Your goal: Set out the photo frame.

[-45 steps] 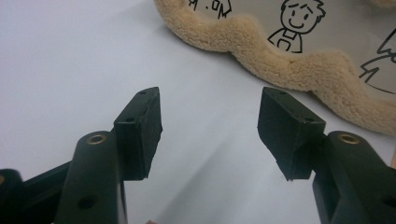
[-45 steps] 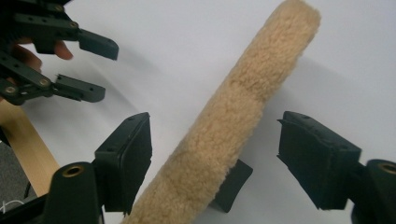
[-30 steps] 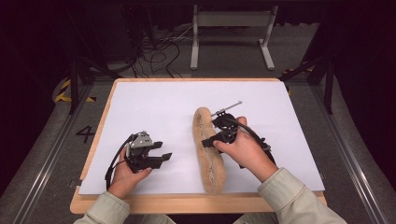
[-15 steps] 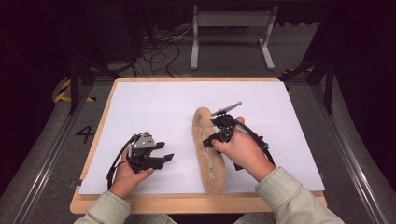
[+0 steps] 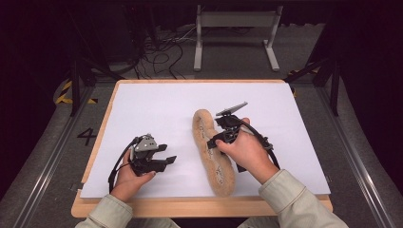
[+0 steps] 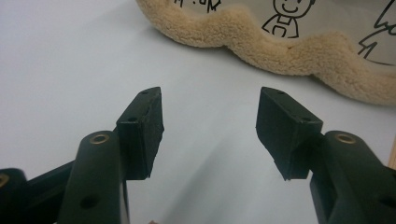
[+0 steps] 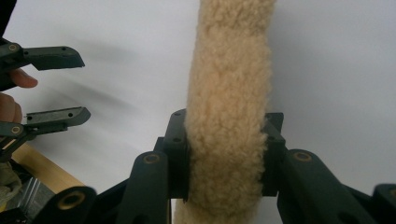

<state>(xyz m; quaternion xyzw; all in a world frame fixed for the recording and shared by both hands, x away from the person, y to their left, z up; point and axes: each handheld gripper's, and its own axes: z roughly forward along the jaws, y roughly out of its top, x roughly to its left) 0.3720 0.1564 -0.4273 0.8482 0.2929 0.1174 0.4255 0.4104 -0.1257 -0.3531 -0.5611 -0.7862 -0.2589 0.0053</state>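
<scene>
The fleecy tan insole (image 5: 213, 152), lying near-centre on the white sheet (image 5: 157, 109), is clamped across its width by the right gripper (image 5: 216, 141), while the left gripper (image 5: 170, 160) is held agape and empty beside it, so lifting seems yet undone.

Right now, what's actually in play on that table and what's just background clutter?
In play:
- fleecy tan insole, with cartoon prints on its flat side
- right gripper, shut on the insole's fleecy edge
- left gripper, open, holding nothing, beside the insole
- white sheet under it all

Background:
- wooden board
- cables on the floor behind
- metal stand
- floor number 4
</scene>
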